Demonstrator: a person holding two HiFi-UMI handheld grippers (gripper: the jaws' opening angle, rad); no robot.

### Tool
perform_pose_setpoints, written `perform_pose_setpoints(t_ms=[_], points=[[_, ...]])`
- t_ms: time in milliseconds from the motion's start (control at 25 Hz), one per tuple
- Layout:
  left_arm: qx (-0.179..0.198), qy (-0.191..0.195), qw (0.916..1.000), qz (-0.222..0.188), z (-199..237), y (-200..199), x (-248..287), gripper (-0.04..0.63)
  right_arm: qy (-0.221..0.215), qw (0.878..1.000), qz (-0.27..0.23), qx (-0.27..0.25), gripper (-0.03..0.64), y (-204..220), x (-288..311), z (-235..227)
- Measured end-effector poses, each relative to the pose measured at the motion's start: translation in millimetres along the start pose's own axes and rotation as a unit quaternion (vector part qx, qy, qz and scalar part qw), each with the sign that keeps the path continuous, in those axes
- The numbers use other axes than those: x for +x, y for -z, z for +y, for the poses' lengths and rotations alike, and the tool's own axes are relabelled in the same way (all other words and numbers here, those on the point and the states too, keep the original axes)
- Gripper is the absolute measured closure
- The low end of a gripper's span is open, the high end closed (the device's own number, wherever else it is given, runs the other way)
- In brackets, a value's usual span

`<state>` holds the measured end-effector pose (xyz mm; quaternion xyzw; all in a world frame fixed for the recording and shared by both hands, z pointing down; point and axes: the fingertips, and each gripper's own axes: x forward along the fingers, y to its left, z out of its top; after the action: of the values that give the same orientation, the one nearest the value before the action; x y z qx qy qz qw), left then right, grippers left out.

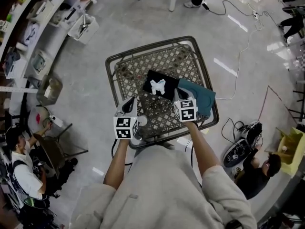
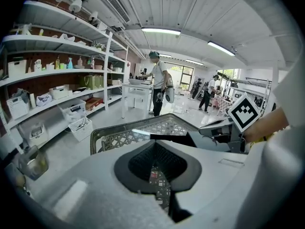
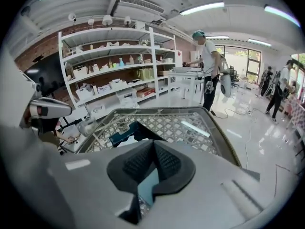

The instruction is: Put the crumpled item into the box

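Right gripper (image 1: 182, 96): jaws pressed together on a fold of the teal cloth (image 1: 199, 97). In the right gripper view we see teal fabric caught in the slot between the pads. We take this cloth as the crumpled item.

It sits on the mesh table (image 1: 157, 43), right-of-centre in the head view. It is bunched against the table's right rim, and its left edge touches or slips under the black cloth (image 1: 161, 85) with the white animal print.

Left gripper (image 1: 127, 105): jaws together with nothing between them, only mesh visible through the slit. It hovers over the lower-left part of the table, apart from both cloths.

Key relation:
- The grip is at the teal cloth's lower-left end.
- The rest of the cloth runs away from the right gripper toward the right of the frame, long axis roughly upper left to lower right.
- So the right hand is the nearer one and already has hold of it. The left is well apart, on the far side of the black cloth.

Box: we find none on the table. The only candidate we spot is a yellow box (image 1: 291, 149) on the floor at the right edge of the head view, well apart from the table, and we can't confirm it is the target.

Our guess for the next move: lift the cloth clear of the rim and carry it rightward. The trailing end may drag on the mesh or snag the black cloth.
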<state>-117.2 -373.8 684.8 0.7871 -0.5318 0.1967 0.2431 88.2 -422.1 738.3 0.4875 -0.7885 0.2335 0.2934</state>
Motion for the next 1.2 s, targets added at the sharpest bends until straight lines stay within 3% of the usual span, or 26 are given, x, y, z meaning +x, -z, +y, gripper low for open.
perform_pose_setpoints(t_ms=[160, 400, 840, 1200], points=[[0.000, -0.002, 1.0000, -0.009, -5, -5, -6, 0.589, 0.000, 1.000, -0.022, 0.012, 0.617, -3, -19, -2], [0.007, -0.015, 0.9993, -0.034, -6, -23, -25, 0.589, 0.013, 0.996, -0.089, -0.011, 0.617, -34, -60, -2], [0.024, -0.031, 0.9939, -0.103, -22, -72, -75, 0.589, 0.028, 0.978, -0.203, -0.045, 0.617, -97, -151, 3], [0.037, -0.041, 0.9851, -0.163, -33, -119, -105, 0.589, 0.045, 0.963, -0.250, -0.084, 0.618, -120, -206, 4]])
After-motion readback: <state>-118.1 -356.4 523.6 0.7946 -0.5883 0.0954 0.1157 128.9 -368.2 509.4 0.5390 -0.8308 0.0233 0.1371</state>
